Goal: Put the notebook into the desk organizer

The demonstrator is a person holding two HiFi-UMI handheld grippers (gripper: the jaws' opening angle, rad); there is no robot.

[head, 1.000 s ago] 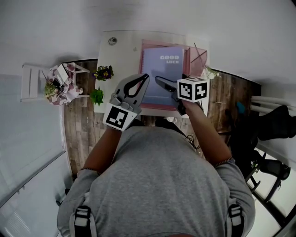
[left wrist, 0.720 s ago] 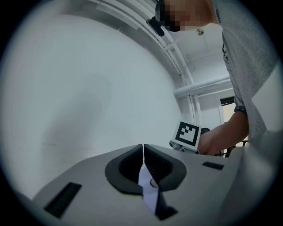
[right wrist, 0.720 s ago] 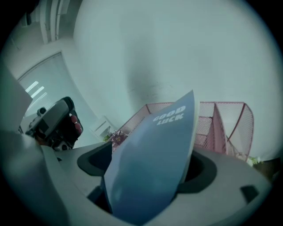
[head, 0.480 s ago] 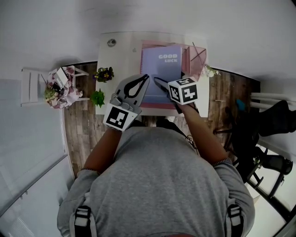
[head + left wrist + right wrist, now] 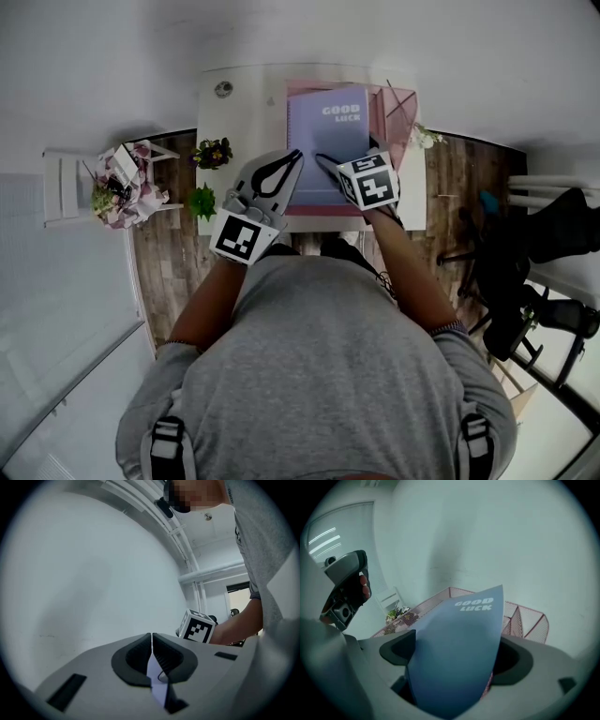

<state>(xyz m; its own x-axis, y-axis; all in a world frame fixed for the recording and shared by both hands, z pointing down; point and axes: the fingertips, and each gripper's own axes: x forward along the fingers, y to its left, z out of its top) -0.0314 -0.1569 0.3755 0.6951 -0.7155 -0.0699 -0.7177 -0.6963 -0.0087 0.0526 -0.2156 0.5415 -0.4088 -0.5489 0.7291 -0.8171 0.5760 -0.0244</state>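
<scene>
A lavender notebook (image 5: 328, 131) printed "GOOD LUCK" lies over the pink wire desk organizer (image 5: 401, 105) at the back of the white desk (image 5: 244, 117). My right gripper (image 5: 328, 165) is at the notebook's near edge. In the right gripper view the notebook (image 5: 459, 639) slants up between the wide jaws of that gripper (image 5: 457, 656), which are opening, and the pads do not press it. The pink organizer (image 5: 525, 616) shows behind it. My left gripper (image 5: 296, 157) is shut, its tips at the notebook's left edge. In the left gripper view the tips (image 5: 151, 641) meet, with a lavender sliver behind them.
Two small potted plants (image 5: 211, 150) (image 5: 199, 197) stand off the desk's left side. A white chair with a bouquet (image 5: 117, 178) is further left. A small round object (image 5: 223, 89) sits at the desk's back left corner. Dark chair legs (image 5: 525, 300) are at the right.
My right gripper has shifted left along the notebook's near edge. The left gripper has stayed where it was, still shut.
</scene>
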